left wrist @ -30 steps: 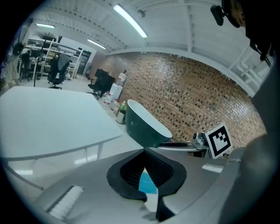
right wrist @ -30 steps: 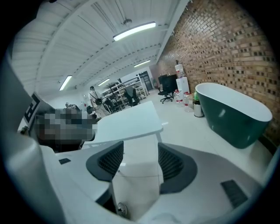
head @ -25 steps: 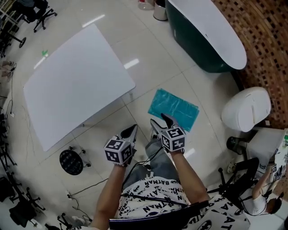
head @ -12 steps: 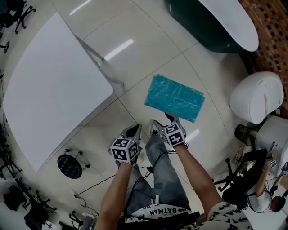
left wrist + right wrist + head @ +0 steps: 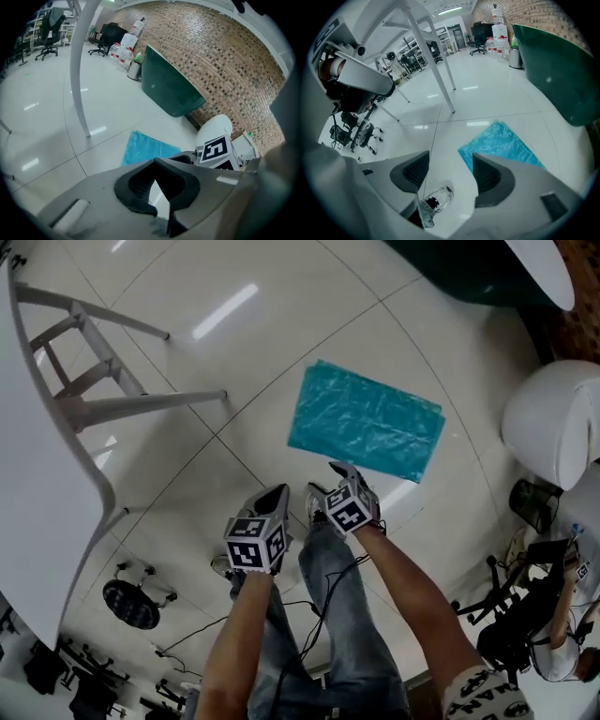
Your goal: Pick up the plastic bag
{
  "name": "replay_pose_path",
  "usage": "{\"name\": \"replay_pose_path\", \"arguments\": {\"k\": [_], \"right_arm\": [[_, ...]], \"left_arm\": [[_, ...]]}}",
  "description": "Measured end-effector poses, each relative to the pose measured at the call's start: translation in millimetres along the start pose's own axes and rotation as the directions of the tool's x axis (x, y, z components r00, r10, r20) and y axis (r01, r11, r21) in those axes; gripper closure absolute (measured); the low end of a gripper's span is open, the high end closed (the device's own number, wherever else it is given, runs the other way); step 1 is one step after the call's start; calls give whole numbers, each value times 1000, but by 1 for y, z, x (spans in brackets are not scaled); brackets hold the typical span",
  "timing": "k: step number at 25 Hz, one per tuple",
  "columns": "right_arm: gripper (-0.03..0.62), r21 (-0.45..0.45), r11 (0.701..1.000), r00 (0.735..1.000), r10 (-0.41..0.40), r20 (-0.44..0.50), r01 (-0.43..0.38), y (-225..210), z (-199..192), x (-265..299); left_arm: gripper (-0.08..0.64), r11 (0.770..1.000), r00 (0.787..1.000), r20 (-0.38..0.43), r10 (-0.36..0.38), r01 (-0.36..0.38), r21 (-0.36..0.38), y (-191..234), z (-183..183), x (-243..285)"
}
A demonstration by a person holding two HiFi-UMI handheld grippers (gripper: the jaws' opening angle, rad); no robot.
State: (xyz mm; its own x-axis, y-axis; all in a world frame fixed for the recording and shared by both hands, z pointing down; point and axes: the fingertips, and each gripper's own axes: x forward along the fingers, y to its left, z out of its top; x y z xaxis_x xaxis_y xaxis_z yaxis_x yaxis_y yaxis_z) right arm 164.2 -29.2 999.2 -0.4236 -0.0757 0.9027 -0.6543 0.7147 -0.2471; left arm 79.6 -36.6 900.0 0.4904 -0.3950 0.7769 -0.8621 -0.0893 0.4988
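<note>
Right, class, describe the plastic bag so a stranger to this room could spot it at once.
Start at the white table on the left and cross the pale tiled floor towards the rounded white object on the right. The plastic bag lies flat between them, the only teal, crinkly rectangle on that floor.

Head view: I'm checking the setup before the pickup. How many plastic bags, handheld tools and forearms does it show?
Plastic bag: 1
Tool: 2, left tool and right tool
Forearm: 2, left forearm and right forearm
Total: 5
</note>
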Motion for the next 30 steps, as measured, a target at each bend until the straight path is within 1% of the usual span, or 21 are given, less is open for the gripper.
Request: {"name": "replay_pose_path", "arguments": {"k": [5,7,10,12,14,18,21,25,26,27,30], "right_arm": [[287,32,999,999,-1,-50,3,-25,-37,80],[287,11,1000,997,-18,-69,19,-36,-49,109],[287,-90,995,994,-51,-94,42,-55,-60,149],[285,-174,984,992,-60,-112,40,-64,-67,172],[285,-235,971,989,-67,-133,34,-70,-75,192],[285,-290,956,983,-87,-160,38,-78,-89,216],[285,-354,934,982,-106,-155,45,-82,-90,228],[285,-412,911,982,-96,-162,21,-82,-86,242],[282,-424,905,981,-95,-168,15,-82,-85,245],[246,-436,900,980,-97,-176,11,-83,-84,248],[245,-471,882,978,-101,-180,5,-86,-79,249]], "left_arm": [[560,999,999,-33,19,-20,-39,39,-41,64],[560,999,999,-44,13,-15,-39,47,-57,84],[560,999,999,-53,3,-6,-45,59,-73,108],[560,999,999,-54,5,-7,-48,68,-83,120],[560,998,999,-52,9,-12,-55,77,-91,129],[560,998,999,-51,17,-21,-64,89,-101,143],[560,997,999,-46,14,-18,-75,90,-102,150],[560,995,999,-42,5,-9,-102,86,-106,151],[560,994,999,-42,2,-6,-108,85,-108,151],[560,994,999,-43,-1,-4,-113,85,-110,151],[560,992,998,-55,2,-9,-126,85,-117,150]]}}
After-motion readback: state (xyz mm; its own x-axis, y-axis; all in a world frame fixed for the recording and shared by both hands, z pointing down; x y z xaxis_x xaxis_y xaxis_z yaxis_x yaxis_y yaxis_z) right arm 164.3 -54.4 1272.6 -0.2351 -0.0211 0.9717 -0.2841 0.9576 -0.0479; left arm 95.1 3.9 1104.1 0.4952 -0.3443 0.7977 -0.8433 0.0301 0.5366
